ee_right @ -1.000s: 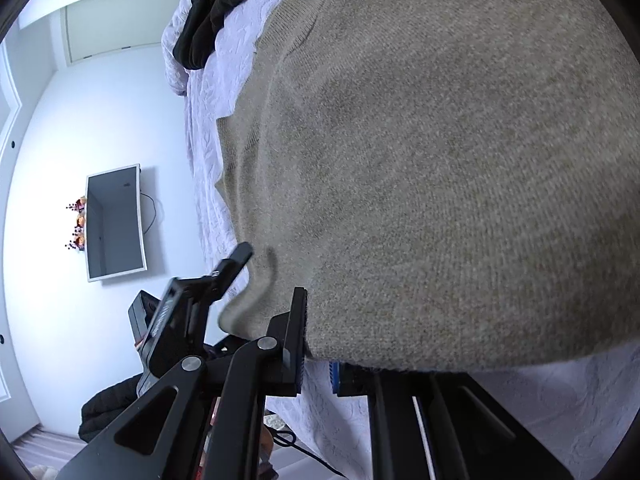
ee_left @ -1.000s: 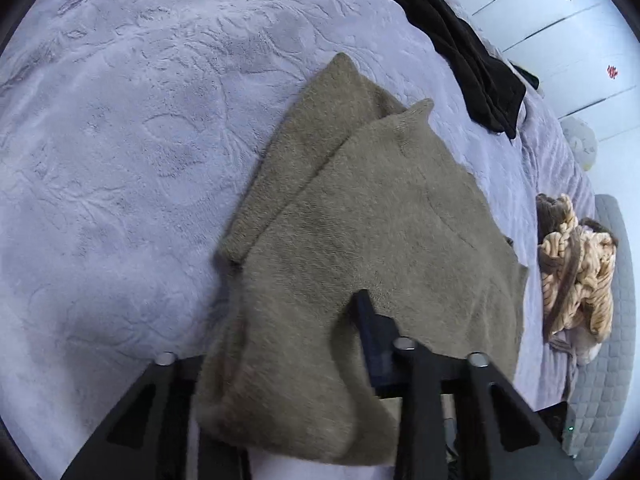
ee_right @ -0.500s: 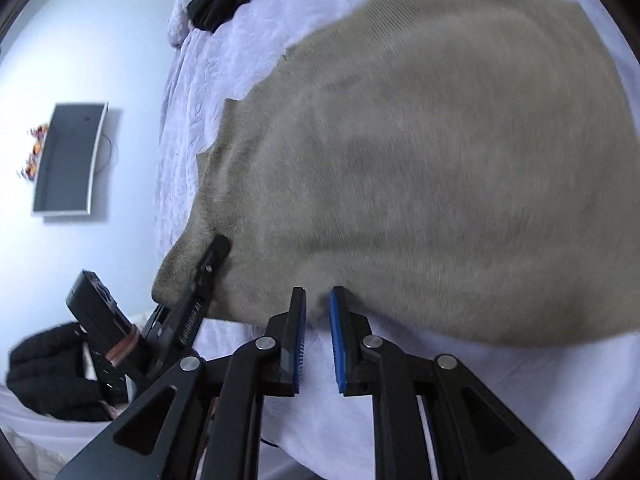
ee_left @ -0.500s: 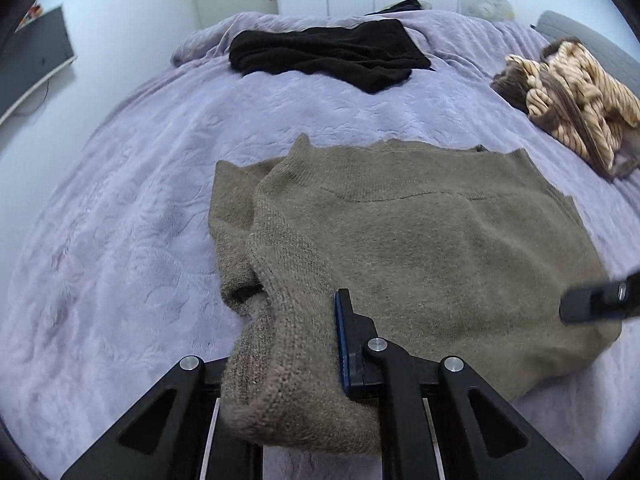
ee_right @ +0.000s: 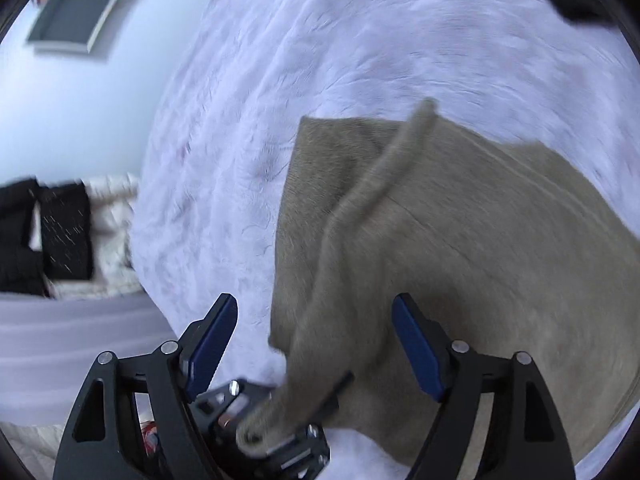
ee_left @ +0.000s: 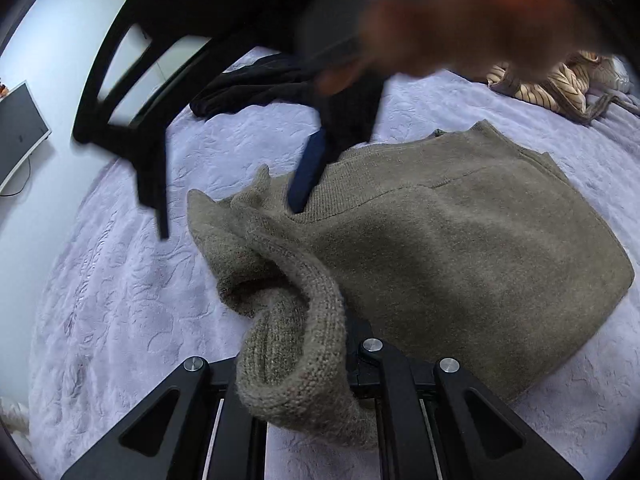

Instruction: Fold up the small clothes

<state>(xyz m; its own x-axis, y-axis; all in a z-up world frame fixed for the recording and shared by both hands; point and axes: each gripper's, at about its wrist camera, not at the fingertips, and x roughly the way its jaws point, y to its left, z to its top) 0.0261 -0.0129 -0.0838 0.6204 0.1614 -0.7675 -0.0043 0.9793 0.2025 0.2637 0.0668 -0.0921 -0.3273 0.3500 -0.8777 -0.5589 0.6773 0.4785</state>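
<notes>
So the olive-brown knitted sweater (ee_left: 460, 240) lies half-folded on the lilac quilted bed (ee_left: 120, 280). Left tool (ee_left: 320, 364) pinches its ribbed edge to anchor it, while right tool (ee_right: 312, 344) has just opened wide, gripping nothing, probably going for the sleeve.

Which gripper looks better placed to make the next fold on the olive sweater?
Probably the left gripper: it is shut on the olive sweater at its rolled near edge. The right gripper hangs above the sweater, jaws just opened, holding nothing.

Olive knit sweater (ee_left: 460, 248), folded on bedspread
</notes>
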